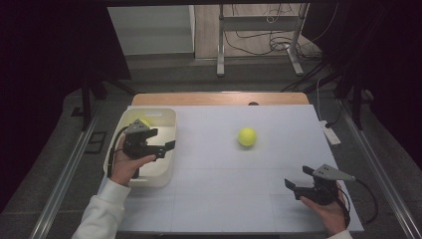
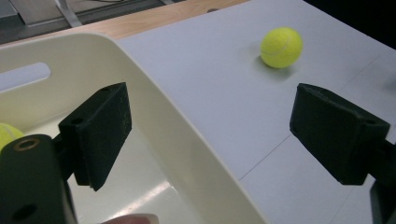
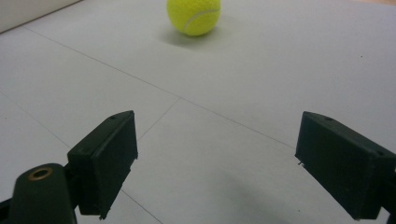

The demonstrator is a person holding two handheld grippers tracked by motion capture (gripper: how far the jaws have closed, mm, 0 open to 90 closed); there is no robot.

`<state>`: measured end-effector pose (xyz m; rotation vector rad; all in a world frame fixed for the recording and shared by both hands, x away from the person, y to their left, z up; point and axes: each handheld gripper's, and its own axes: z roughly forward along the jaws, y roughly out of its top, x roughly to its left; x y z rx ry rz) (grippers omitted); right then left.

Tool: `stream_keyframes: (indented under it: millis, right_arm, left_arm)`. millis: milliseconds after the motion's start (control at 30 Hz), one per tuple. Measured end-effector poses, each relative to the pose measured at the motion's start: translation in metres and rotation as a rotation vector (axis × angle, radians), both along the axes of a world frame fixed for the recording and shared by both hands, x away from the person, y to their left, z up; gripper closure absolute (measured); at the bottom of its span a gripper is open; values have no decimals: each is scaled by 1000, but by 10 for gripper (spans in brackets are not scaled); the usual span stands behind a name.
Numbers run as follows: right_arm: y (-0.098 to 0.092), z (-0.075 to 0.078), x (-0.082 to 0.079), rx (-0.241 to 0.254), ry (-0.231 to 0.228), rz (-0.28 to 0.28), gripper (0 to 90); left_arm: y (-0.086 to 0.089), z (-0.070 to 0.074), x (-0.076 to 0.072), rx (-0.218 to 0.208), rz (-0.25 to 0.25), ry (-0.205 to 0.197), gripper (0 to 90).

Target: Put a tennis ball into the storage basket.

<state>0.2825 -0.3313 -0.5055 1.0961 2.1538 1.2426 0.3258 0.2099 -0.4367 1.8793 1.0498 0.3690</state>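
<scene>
Jaws of the left gripper [image 1: 166, 148] stand spread and empty over the cream bin [image 1: 164, 177], probably having dropped the ball [image 1: 143, 121] half-hidden inside. A second tennis ball [image 1: 247, 136] lies on the white mat [image 1: 224, 199] at two o'clock from that gripper, nothing between. The right gripper [image 1: 297, 183], also spread, rests at five o'clock.
</scene>
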Motion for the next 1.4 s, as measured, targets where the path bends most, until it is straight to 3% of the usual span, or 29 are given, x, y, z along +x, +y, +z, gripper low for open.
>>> stream_keyframes:
  millis: [200, 600, 1400]
  right_arm:
    - [0, 0, 0, -2, 1, 2, 130]
    - [2, 0, -1, -10, 2, 0, 130]
    - [1, 0, -1, -6, -1, 3, 130]
  left_arm:
    - [-5, 1, -3, -15, -12, -4, 139]
    - [-28, 2, -7, -5, -65, -3, 139]
    - [-69, -8, 2, 26, -123, 31, 141]
